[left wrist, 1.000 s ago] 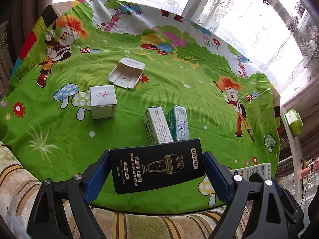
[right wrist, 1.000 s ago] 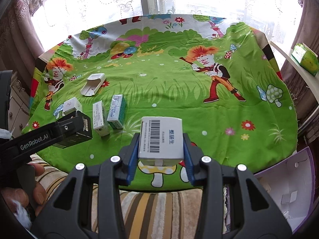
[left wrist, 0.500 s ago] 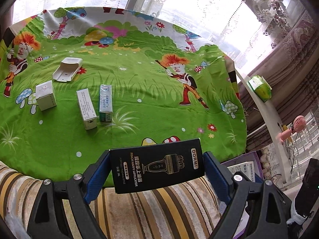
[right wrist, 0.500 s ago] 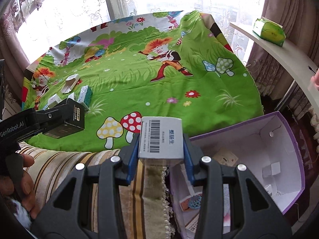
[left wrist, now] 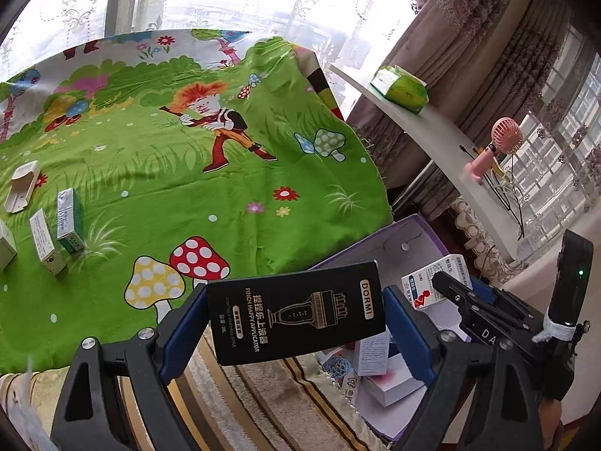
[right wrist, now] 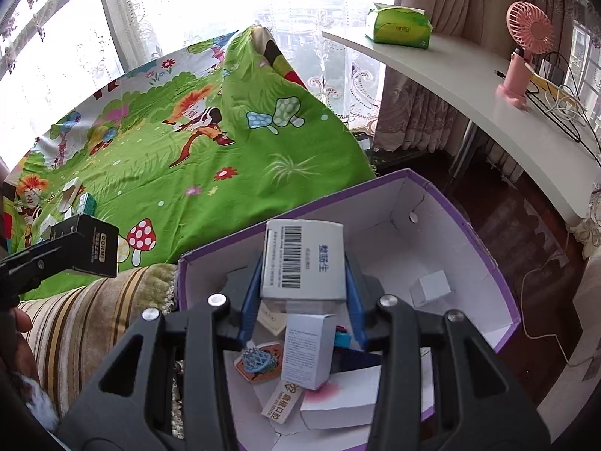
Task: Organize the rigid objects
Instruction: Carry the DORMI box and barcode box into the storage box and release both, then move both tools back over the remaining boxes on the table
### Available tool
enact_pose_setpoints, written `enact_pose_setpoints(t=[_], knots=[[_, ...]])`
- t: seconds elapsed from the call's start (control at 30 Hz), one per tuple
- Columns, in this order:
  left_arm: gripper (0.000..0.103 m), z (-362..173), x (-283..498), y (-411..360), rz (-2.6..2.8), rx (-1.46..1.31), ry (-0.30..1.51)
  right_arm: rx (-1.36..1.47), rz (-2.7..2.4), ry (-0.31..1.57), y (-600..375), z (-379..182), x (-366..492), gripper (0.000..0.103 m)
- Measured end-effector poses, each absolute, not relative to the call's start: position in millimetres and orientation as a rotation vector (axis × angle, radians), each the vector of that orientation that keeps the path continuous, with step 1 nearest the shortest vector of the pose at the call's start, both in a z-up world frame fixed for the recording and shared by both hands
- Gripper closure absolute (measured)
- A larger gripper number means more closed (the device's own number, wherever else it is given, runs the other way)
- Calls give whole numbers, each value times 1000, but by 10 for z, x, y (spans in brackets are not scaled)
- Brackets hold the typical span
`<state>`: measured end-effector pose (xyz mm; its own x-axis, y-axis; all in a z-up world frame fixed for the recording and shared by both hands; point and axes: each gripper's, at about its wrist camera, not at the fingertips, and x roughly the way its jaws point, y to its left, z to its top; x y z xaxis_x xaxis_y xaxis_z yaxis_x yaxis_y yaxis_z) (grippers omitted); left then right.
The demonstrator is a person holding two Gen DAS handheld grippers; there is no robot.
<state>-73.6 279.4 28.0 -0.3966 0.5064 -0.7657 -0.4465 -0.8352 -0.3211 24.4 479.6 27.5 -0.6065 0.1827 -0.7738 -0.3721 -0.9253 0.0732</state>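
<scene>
My left gripper (left wrist: 295, 325) is shut on a black DORMI box (left wrist: 296, 312) and holds it above the striped couch edge, beside the purple box. It also shows in the right wrist view (right wrist: 90, 246). My right gripper (right wrist: 302, 289) is shut on a white barcode box (right wrist: 303, 259) and holds it over the open purple-rimmed cardboard box (right wrist: 469, 221); the white box also shows in the left wrist view (left wrist: 435, 278). Several small boxes (right wrist: 308, 349) lie inside the purple box. Three small cartons (left wrist: 69, 220) and a white tray (left wrist: 21, 186) stay on the green cloth.
The green cartoon cloth (left wrist: 180, 173) covers the table at left. A striped couch edge (right wrist: 86, 323) runs below it. A white shelf (right wrist: 488, 86) at right carries a green tissue pack (right wrist: 400, 28), a pink fan (right wrist: 524, 49) and cables.
Both grippers have swung right, away from the green cloth. The right gripper with its white box now hangs over the purple box. The left gripper with the black box has followed toward it.
</scene>
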Motion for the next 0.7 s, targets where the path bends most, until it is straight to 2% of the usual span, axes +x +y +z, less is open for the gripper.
enact_pose_setpoints(t=[0.33,0.47,0.7], knots=[[11,311,-531,3230,2045,-1197,-1,-1130,2501,384,5063,317,378,57],[7,313,-521,3272,2037,-1196,6,-1116,2506,402,5067,327,387,37],[6,317,-618,3139,2098,-1186,-1,-1134,2518,399,5001,320,338,35]])
